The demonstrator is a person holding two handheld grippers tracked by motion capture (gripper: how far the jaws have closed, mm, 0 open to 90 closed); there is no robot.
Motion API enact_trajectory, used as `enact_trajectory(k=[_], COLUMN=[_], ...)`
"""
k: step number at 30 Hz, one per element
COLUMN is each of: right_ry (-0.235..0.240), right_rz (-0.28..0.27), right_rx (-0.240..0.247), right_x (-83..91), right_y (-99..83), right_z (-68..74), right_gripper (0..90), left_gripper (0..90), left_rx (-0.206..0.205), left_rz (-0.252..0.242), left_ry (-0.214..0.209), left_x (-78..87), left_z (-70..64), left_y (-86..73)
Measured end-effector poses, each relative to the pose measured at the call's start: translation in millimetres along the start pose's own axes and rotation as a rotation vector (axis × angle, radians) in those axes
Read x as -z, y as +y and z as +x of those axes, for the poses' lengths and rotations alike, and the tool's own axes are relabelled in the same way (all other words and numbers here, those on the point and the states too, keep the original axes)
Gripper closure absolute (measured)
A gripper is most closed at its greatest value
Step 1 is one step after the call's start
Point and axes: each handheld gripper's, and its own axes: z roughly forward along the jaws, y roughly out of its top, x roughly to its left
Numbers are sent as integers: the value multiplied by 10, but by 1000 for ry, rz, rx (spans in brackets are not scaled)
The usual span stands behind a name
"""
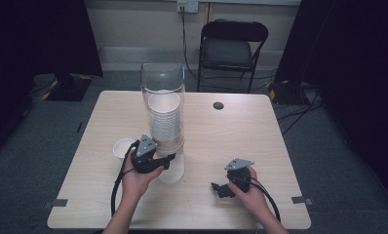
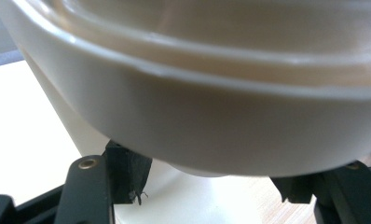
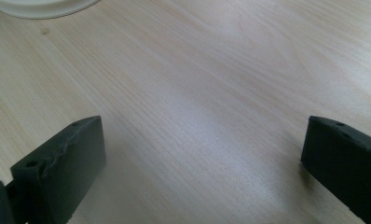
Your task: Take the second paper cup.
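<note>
Here's the light wooden table (image 1: 221, 141), and standing on it near the middle is a tall clear dispenser tube (image 1: 163, 92) with a stack of white paper cups (image 1: 164, 119) inside it. The left gripper (image 1: 168, 161) is right at the foot of that tube, jaws reaching in on either side of the lowest cup (image 1: 172, 170) poking out of the bottom. In the left gripper view that cup (image 2: 211, 107) looms huge and close, its rolled rim and white wall sitting between the two black jaws, one at each side, so the jaws are spread around it; whether they are actually pressing on it, I cannot tell. Just left of that hand, a single white cup (image 1: 123, 148) stands upright on the table by itself, mouth up. Over on the other side, the right gripper (image 1: 220, 189) rests low near the table's front edge, well apart from the tube. Its own view shows both jaws wide apart with nothing between them but bare wood grain, and a white rounded edge (image 3: 39, 7) peeking in at the top left corner.
</note>
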Motion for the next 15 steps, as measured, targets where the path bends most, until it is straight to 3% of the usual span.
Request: enact_trajectory(k=[7,9,13,15], right_ry=[0,0,0,0], right_rz=[0,0,0,1], right_rx=[0,0,2,2], right_x=[0,0,0,0], right_y=[0,0,0,0], right_z=[0,0,-2,-1], right_gripper=[0,0,0,0], left_gripper=[356,303,253,314], left_rx=[38,26,43,21], left_rz=[15,8,-1,-4], left_ry=[-7,7,18,-7], left_x=[-10,-26,-27,-33], left_z=[18,15,34,38], left_y=[16,9,18,12])
